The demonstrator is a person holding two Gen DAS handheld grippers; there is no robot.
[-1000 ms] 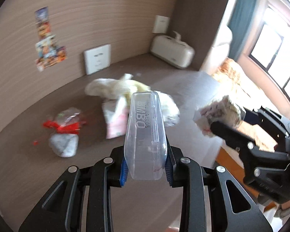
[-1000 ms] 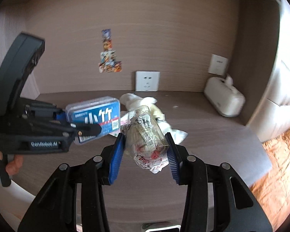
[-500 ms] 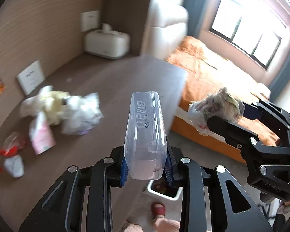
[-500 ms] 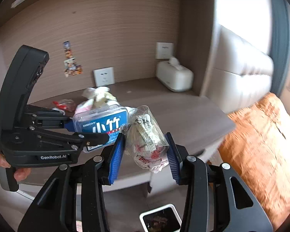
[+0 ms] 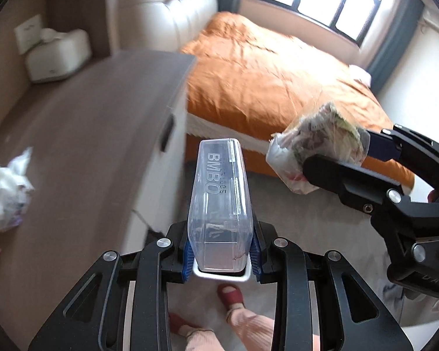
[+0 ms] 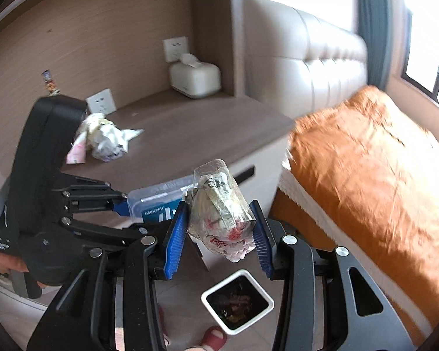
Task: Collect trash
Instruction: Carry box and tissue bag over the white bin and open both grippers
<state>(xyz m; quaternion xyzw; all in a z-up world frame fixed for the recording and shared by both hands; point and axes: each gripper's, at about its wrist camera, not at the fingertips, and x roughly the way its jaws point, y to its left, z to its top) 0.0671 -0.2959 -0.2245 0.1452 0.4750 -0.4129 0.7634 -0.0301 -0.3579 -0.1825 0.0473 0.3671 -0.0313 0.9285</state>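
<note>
Carrying two loads at once, you risk a miss at the bin. From the left wrist view, your left hand-held gripper is closed down to the width of the clear, flat rectangular plastic box with raised lettering, which stands on end between the blue pads; only its lower end is gripped, so a jolt could tip it out, by my reckoning. It hangs over the floor just past the edge of the brown wooden desk, where crumpled white paper trash is left.

From the right wrist view, your right hand-held gripper is partly closed on the crumpled clear plastic wrapper stuffed with printed paper. The bundle looks soft and may slip or snag on a pad when you let go. The small square white-rimmed trash bin with a dark liner sits on the floor below and slightly nearer you; its mouth looks narrow, so releasing from this height could well land the trash beside it.
</note>
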